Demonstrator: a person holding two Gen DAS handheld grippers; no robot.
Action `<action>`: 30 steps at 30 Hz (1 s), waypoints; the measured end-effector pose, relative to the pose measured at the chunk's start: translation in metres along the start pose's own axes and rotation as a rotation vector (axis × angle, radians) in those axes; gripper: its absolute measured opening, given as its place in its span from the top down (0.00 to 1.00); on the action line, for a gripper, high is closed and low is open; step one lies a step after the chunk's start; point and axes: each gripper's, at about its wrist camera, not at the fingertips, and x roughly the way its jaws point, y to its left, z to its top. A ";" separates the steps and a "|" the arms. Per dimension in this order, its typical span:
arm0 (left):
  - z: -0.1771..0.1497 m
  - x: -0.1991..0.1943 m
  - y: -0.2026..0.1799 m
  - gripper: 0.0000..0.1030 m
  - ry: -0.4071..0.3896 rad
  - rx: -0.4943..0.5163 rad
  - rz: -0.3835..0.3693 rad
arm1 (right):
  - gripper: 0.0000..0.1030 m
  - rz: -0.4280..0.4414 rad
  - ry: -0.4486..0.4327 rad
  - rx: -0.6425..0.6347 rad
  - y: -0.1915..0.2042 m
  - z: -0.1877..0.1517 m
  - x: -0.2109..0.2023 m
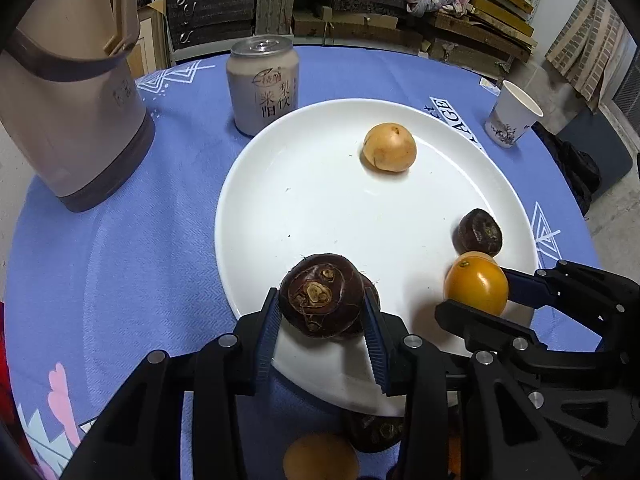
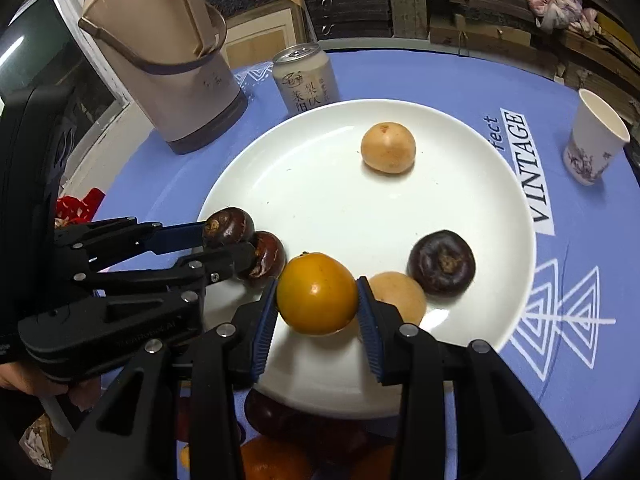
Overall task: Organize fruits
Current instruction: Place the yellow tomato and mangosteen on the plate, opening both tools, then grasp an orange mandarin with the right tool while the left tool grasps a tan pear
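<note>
A white plate [image 1: 320,208] [image 2: 320,200] lies on the blue tablecloth. My left gripper [image 1: 322,312] [image 2: 230,240] is shut on a dark brown water chestnut [image 1: 320,294] [image 2: 228,226] over the plate's near-left rim; a second chestnut [image 2: 266,260] sits right behind it. My right gripper [image 2: 318,300] [image 1: 476,290] is shut on an orange fruit [image 2: 316,292] [image 1: 476,286] over the plate's near part. On the plate lie a pale yellow fruit [image 1: 389,147] [image 2: 387,147], another pale fruit [image 2: 400,294], and a dark chestnut [image 1: 479,232] [image 2: 441,262].
A beige thermos jug [image 1: 68,120] [image 2: 168,60] stands far left, a drink can [image 1: 262,84] [image 2: 306,78] behind the plate, a paper cup [image 1: 512,114] [image 2: 594,138] far right. More fruits [image 1: 372,428] [image 2: 304,420] lie off the plate beneath the grippers.
</note>
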 end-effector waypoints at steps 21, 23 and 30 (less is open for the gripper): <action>-0.034 -0.057 -0.001 0.47 -0.054 -0.048 -0.024 | 0.47 -0.023 -0.029 0.091 -0.020 -0.051 -0.070; -0.045 -0.062 -0.002 0.47 -0.042 -0.053 -0.027 | 0.47 -0.027 -0.016 0.115 -0.024 -0.067 -0.079; -0.093 -0.070 -0.004 0.43 0.032 -0.070 -0.024 | 0.36 -0.050 0.024 0.140 -0.024 -0.115 -0.101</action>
